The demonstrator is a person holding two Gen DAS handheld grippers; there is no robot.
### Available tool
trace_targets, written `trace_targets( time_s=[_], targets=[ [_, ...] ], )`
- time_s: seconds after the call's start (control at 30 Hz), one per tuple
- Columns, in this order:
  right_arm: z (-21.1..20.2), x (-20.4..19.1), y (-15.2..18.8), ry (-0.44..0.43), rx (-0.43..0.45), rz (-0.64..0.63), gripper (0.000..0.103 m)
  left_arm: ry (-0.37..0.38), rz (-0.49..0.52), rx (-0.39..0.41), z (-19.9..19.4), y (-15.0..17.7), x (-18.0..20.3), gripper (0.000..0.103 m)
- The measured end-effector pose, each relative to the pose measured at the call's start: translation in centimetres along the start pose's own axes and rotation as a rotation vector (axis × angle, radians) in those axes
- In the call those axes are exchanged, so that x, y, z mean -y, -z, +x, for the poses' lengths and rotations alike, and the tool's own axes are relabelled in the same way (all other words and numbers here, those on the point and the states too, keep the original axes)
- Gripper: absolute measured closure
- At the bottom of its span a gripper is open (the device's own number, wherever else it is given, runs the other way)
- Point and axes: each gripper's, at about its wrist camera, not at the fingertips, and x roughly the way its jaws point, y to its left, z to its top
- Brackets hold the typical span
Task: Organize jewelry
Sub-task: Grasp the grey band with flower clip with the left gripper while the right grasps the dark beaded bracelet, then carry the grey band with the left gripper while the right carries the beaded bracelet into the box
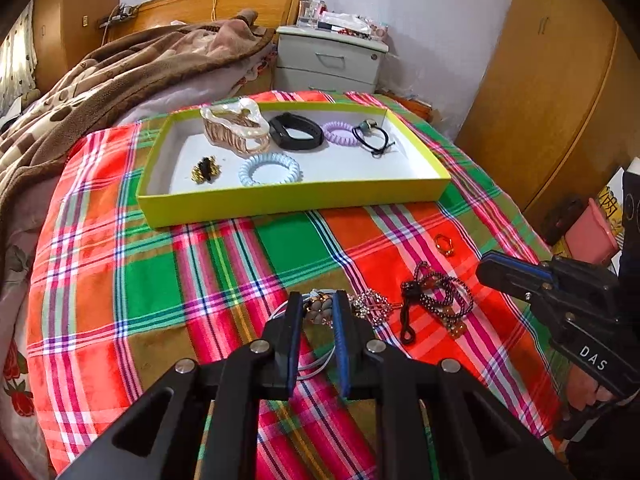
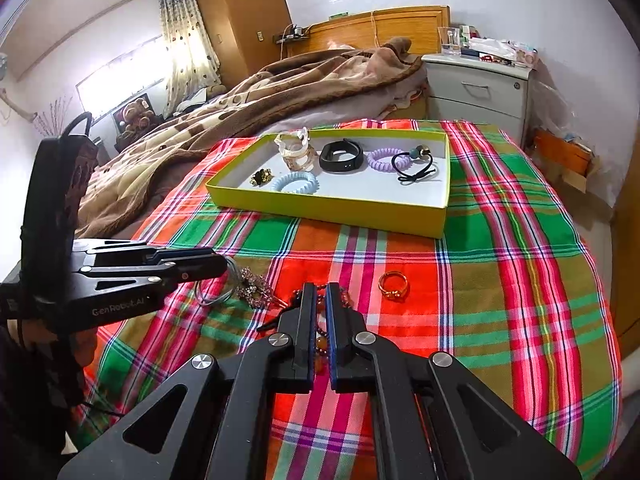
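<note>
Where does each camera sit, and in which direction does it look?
Left wrist view: sits on the left gripper, looks forward over the plaid cloth to the yellow-green box; its own fingers straddle a flower necklace; the right gripper shows at right.
Right wrist view: sits on the right gripper, faces the same box from further right; its fingers are over a beaded bracelet; the left gripper shows at left.
Shared: box, cloth, gold ring.
</note>
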Motion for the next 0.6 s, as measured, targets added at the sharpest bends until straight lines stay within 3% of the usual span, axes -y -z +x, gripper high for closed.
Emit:
trace_targets(
  time_s=[0.23, 0.33, 0.5, 0.57, 0.6],
  targets=[
    [0.5, -0.1, 0.2, -0.008, -0.030, -0.034, 0.098, -0.004, -0.022, 0.032, -1.2, -0.3, -0.7, 0.087],
    [1.6, -1.3, 0.4, -0.028, -0.085, -0.104, 0.087, -0.006, -0.031, 0.042, -1.6, -0.5, -1.0, 0.087],
    [3.6, -2.3, 0.6, 0.026, -0.145, -0.181, 0.084, -0.011, -0.040, 0.053, -2.1, -0.6, -1.4, 0.087],
    [4.6, -2.7, 0.5, 0.034, -0.187, -0.208, 0.069, -0.012, -0.042, 0.057, -2.3, -0.6, -1.5, 0.087],
    [5.0, -2.6, 0.5, 0.046, -0.201, -0.213, 0.067, -0.011, -0.041, 0.058, -2.4, -0.6, -1.6, 0.087]
  ],
)
